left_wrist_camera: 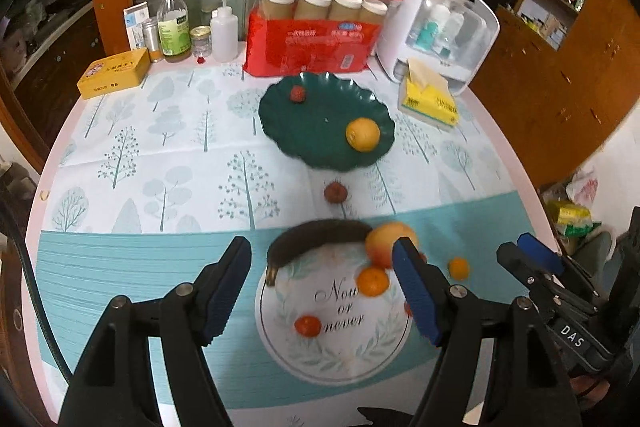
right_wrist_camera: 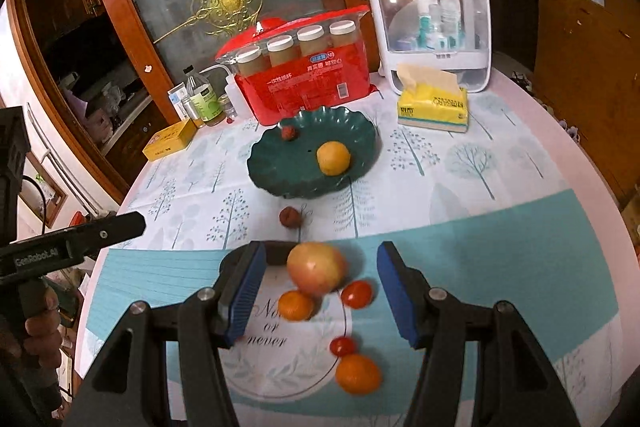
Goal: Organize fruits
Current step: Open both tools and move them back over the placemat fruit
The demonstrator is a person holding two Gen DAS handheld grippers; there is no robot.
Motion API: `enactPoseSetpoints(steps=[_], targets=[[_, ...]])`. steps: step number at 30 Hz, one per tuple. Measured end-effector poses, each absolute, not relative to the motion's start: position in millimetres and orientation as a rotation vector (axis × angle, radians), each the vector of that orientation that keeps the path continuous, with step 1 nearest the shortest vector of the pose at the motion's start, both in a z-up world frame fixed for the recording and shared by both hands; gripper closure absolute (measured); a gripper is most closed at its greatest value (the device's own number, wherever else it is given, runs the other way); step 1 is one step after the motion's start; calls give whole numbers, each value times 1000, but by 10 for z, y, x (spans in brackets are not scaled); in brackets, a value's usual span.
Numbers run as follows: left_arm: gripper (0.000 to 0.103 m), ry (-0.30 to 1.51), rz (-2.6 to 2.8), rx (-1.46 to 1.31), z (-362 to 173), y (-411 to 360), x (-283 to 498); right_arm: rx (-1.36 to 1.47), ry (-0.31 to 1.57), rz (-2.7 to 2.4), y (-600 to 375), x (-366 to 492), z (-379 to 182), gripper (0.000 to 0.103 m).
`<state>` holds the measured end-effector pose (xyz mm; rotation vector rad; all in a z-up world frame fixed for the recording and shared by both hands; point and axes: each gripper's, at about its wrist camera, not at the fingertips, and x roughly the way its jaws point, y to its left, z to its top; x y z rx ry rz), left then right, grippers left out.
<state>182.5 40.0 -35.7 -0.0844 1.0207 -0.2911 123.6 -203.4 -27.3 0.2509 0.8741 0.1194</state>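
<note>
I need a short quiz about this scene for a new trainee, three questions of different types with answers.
1. True or false: the green plate already holds two fruits.
2. Which fruit lies closest between the right gripper fingers? A) apple B) banana C) lychee
3. Fill in: the yellow tissue pack stands in front of the white ____.

Key:
1. True: an orange and a small red fruit.
2. A
3. cabinet
</note>
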Motion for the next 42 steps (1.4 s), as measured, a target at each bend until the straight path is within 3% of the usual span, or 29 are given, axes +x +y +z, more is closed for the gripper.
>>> enactPoseSetpoints(steps=[25,42], targets=[[31,1229,-491,77,-1110,673,1666,213,850,-176,-1388,256,-654,40],[31,1386,-500,143,-1769,308,1864,121,952,-216,-1431,294,-1223,40]])
